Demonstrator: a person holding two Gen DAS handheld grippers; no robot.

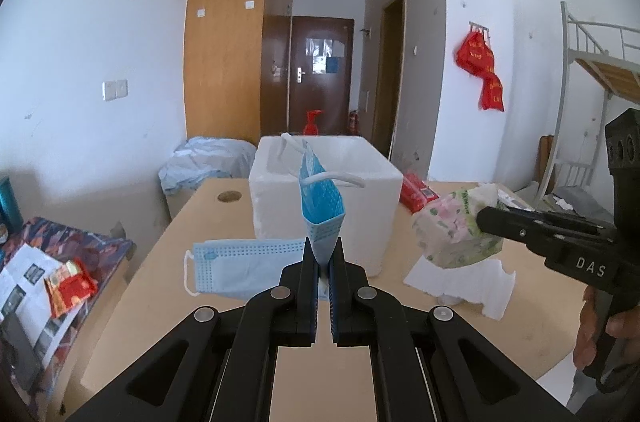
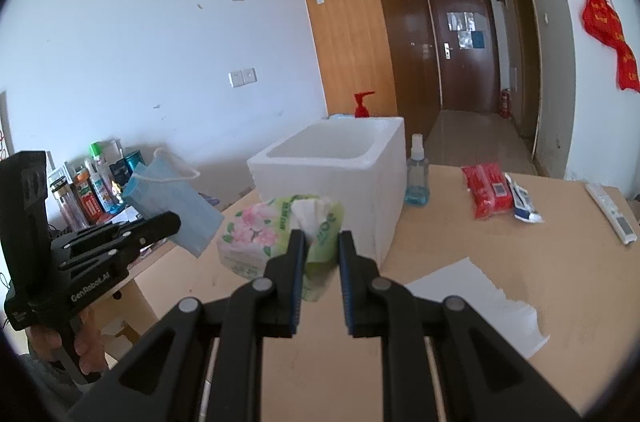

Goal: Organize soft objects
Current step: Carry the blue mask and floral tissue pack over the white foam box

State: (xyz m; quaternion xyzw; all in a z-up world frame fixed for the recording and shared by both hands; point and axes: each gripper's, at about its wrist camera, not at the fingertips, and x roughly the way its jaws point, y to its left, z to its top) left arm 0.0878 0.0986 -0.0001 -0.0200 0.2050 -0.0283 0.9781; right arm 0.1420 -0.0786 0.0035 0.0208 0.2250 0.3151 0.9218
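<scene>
My left gripper (image 1: 323, 247) is shut on a folded blue face mask (image 1: 320, 198), which stands upright above the wooden table (image 1: 176, 262) in front of a white foam box (image 1: 276, 210). A second blue mask (image 1: 244, 266) lies flat on the table to its left. My right gripper (image 2: 320, 242) is shut on a soft green floral tissue pack (image 2: 256, 230), held off the table beside the foam box (image 2: 320, 190). The left wrist view shows the right gripper (image 1: 484, 218) gripping the tissue pack (image 1: 452, 234); the right wrist view shows the left gripper (image 2: 174, 222) gripping the mask (image 2: 172, 202).
A white paper sheet (image 2: 476, 302) lies on the table under the right gripper. A blue spray bottle (image 2: 416, 178), a red packet (image 2: 486, 190) and a remote (image 2: 612, 218) sit further right. Bottles (image 2: 92, 186) crowd a side surface at the left.
</scene>
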